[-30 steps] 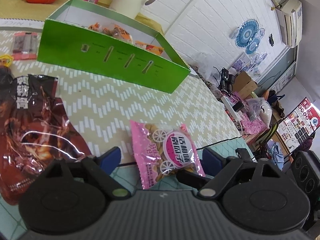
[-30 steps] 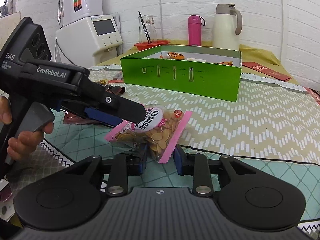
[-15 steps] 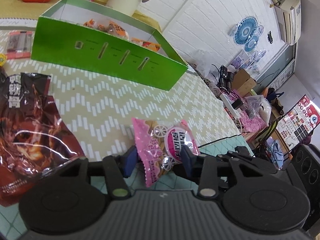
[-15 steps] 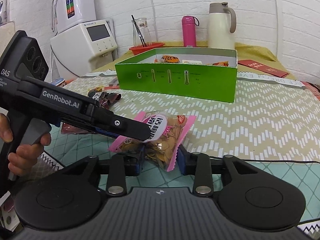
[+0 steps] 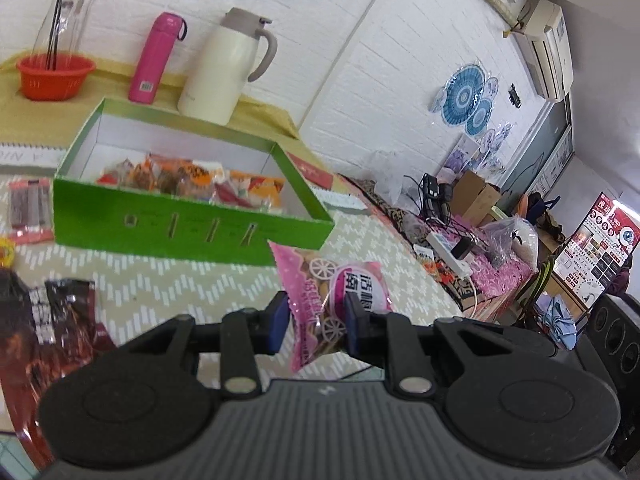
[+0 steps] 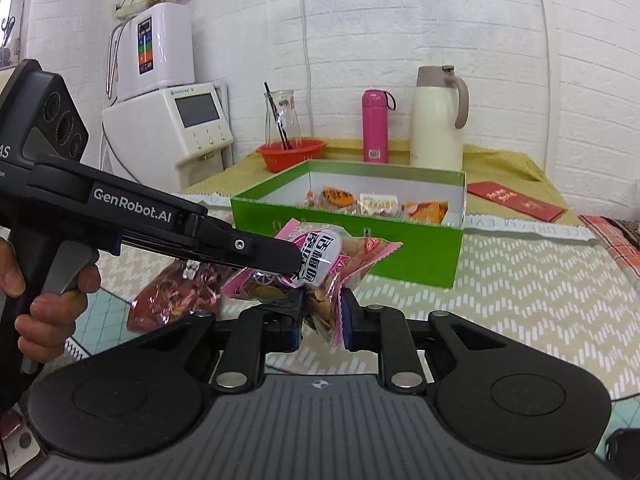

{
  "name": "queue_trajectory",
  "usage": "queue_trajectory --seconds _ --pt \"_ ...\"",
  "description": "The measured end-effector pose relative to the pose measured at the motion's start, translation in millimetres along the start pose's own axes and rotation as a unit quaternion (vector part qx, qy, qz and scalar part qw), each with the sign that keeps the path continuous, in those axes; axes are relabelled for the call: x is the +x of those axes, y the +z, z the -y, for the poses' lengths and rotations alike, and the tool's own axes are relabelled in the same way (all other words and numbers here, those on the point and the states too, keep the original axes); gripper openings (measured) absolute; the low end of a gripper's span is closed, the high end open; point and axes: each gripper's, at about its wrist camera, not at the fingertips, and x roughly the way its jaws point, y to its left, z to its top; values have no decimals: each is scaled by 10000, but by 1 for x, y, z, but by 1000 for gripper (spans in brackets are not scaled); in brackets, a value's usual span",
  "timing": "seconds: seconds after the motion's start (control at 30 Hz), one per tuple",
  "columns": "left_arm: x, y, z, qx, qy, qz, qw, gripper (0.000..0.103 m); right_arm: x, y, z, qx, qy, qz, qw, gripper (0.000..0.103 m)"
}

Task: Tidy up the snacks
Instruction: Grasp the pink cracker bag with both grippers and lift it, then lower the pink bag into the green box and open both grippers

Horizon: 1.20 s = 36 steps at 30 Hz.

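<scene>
Up comes the pink snack packet (image 5: pixel 334 300), lifted off the table since a second ago and now level with the green box (image 5: pixel 192 228). Both grippers pinch it: the left gripper (image 5: pixel 314 322) clamps one end, the right gripper (image 6: pixel 322 318) the other. Several snacks already lie in the box; a dark red bag (image 5: pixel 48 332) and a small packet (image 5: pixel 30 208) wait on the table (image 5: pixel 168 280), so plenty remains.
</scene>
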Motion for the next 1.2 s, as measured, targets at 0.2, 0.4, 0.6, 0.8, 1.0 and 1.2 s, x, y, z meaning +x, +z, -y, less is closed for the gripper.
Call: queue_trajectory --seconds 0.2,0.4,0.6,0.8,1.0,1.2 --pt "14 38 -1 109 29 269 9996 19 17 28 16 70 -77 360 9993 35" --pt "45 66 -12 91 97 279 9995 19 43 43 36 247 -138 431 9987 35" --pt "79 84 -29 13 175 148 9997 19 71 45 55 364 -191 395 9984 36" --pt "102 89 -43 34 372 32 9993 19 101 44 68 449 -159 250 9986 36" --pt "104 90 -54 -93 459 269 9985 62 117 45 65 120 -258 168 9995 94" --pt "89 89 -36 336 1139 687 9905 91 113 41 55 -306 -520 340 9976 103"
